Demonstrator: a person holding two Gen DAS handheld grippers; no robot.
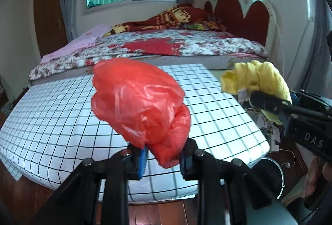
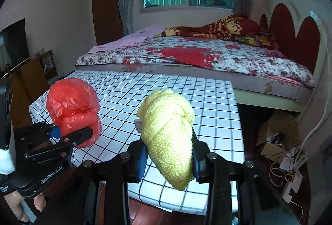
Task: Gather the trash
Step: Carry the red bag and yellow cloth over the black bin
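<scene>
A crumpled red plastic bag (image 1: 141,104) sticks up from my left gripper (image 1: 164,160), whose blue-padded jaws are shut on its lower end. In the right wrist view the same red bag (image 2: 72,106) and left gripper (image 2: 72,133) appear at the left. My right gripper (image 2: 169,160) is shut on a rolled yellow knitted cloth (image 2: 168,133) with a small white tag. That yellow cloth (image 1: 259,77) and the right gripper (image 1: 261,100) also show at the right of the left wrist view. Both items hang in the air over the near edge of the table with the checked cloth (image 2: 186,96).
A bed (image 2: 197,54) with a floral cover stands behind the table. A round grey bin with a metal rim (image 1: 274,173) sits low at the table's right corner. A cardboard box and tangled cables (image 2: 278,142) lie on the floor at the right. A TV (image 2: 12,46) is at the left.
</scene>
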